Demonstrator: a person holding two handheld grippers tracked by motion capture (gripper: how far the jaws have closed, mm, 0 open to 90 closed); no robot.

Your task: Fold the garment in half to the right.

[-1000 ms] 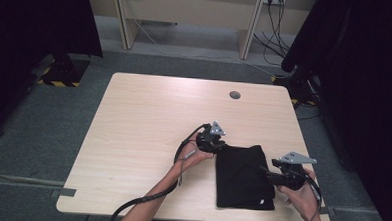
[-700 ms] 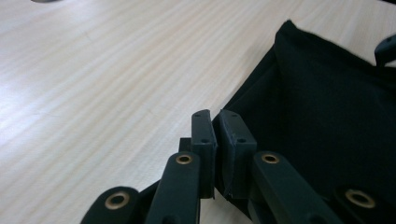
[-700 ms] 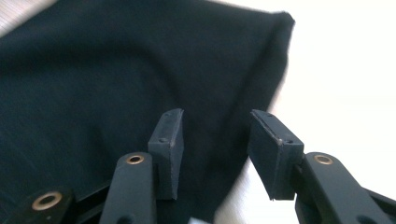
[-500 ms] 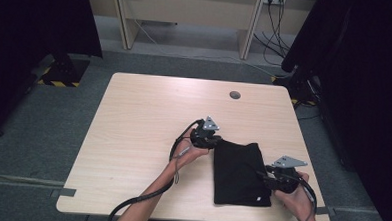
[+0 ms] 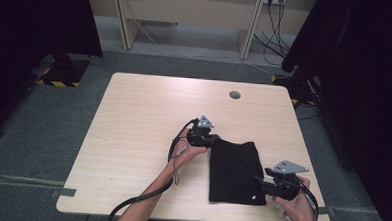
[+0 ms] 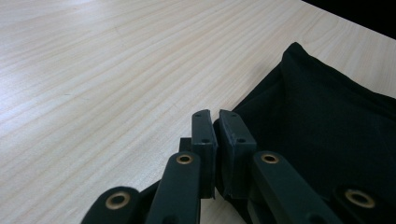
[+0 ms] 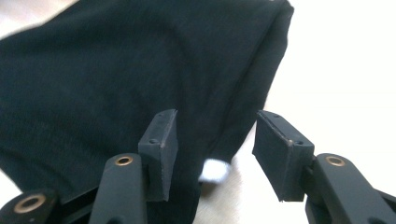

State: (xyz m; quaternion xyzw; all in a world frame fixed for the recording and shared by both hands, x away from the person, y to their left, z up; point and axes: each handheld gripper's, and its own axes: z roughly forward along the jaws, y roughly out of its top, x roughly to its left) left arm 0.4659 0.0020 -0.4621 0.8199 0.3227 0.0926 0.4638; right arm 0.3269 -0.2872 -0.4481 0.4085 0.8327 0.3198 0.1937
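High view: I see a folded black cloth (image 5: pixel 235 171) lying flat on the desk (image 5: pixel 133 123), between my two tools. The left hand-held gripper (image 5: pixel 213 140) sits at the cloth's far left corner. In the left gripper view its jaws stand pressed together, with the cloth just beside and behind them; I cannot tell whether fabric is pinched. The right hand-held gripper (image 5: pixel 259 181) sits at the cloth's near right edge. In the right gripper view (image 7: pixel 212 149) its jaws stand wide apart, straddling the cloth's edge, with a small white tag (image 7: pixel 212 171) between them.
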